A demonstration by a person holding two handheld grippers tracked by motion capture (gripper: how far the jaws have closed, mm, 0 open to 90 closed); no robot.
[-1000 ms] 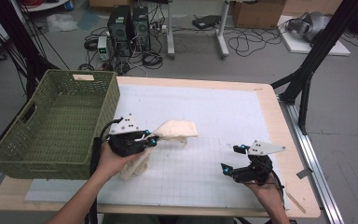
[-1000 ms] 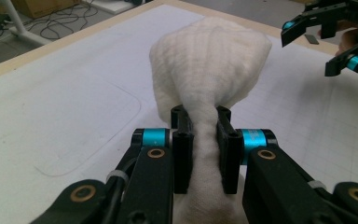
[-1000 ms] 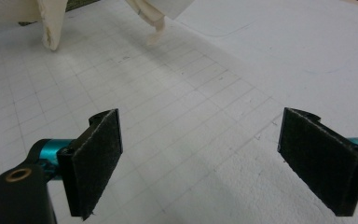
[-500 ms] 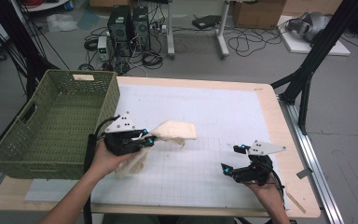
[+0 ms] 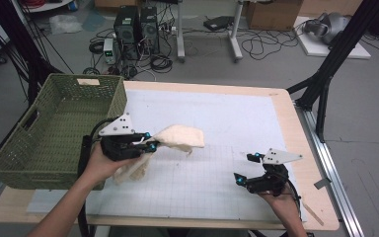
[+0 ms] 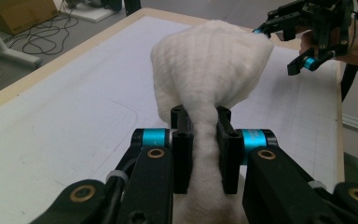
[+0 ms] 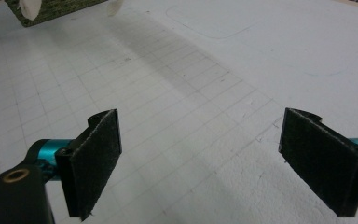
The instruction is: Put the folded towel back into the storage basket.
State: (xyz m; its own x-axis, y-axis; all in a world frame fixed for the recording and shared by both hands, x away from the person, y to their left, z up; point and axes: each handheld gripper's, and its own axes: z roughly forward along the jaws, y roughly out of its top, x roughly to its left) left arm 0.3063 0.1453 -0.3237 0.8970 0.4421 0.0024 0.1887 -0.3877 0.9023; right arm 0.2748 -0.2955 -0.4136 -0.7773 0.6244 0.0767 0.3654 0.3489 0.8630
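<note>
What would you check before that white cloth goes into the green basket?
1. Grip on the cloth: the left claw is shut on the white cloth, which bunches between its pads. Ok.
2. Cloth off the table: its front part hangs in the air; whether the trailing end under the hand is off the mat, cannot tell.
3. Basket ready: the green basket sits beside the left claw, open side up, with bare mesh inside. Ok.
4. Right claw out of the way: open, holding nothing, off to the right. Ok.
5. Path to the basket: the near wall stands between cloth and basket; whether the cloth is high enough to pass over it, cannot tell.
</note>
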